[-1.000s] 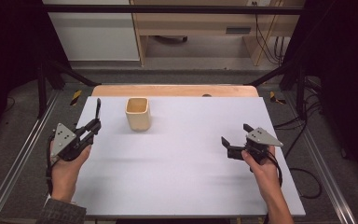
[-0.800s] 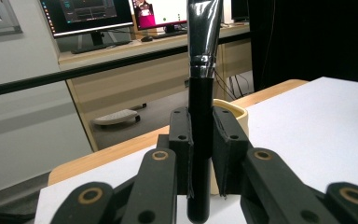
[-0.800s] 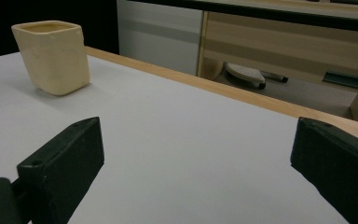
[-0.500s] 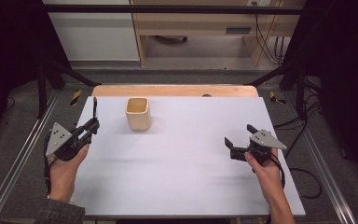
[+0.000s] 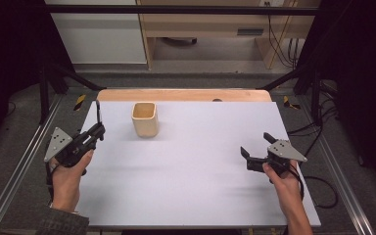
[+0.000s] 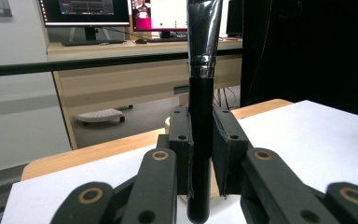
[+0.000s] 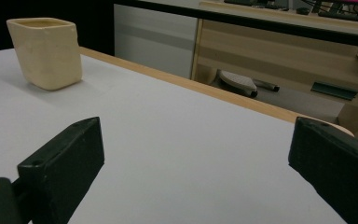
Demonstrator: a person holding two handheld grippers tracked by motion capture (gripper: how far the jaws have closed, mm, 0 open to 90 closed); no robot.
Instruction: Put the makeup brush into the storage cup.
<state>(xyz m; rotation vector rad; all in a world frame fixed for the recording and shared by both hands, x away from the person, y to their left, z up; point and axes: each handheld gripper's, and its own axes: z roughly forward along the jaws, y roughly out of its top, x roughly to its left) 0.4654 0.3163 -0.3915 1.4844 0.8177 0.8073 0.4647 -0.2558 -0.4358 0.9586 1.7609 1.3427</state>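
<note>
Two things matter on the counter (image 5: 191, 176), a white sheet over a wooden top: the cup and the brush. Largest of the pair is the cup (image 5: 144, 119), a cream, square-sided vessel with rounded corners and an open mouth, standing upright toward the far left of the counter. In the right gripper view the cup (image 7: 45, 52) sits well off to the far left of those jaws, its walls slightly uneven and matt.

From the high view, the left gripper (image 5: 95, 132) rests at the counter's left edge, with the cup just beyond and to the right of it; the left hand is clearly the nearer one. The right gripper (image 5: 253, 152) lies well apart, across the bare sheet, its jaws standing wide open with nothing between them.

Smallest is the brush (image 6: 200, 140), a slim black handle with a silver ferrule and dark bristles above. The left jaws are closed on its handle, and its long axis stands roughly upright, bristles up. In the high view the brush (image 5: 98, 110) rises as a thin dark line above the jaws. Dropping it into the cup would likely call for a short carry rightward and forward, then a lowering over the mouth.
</note>
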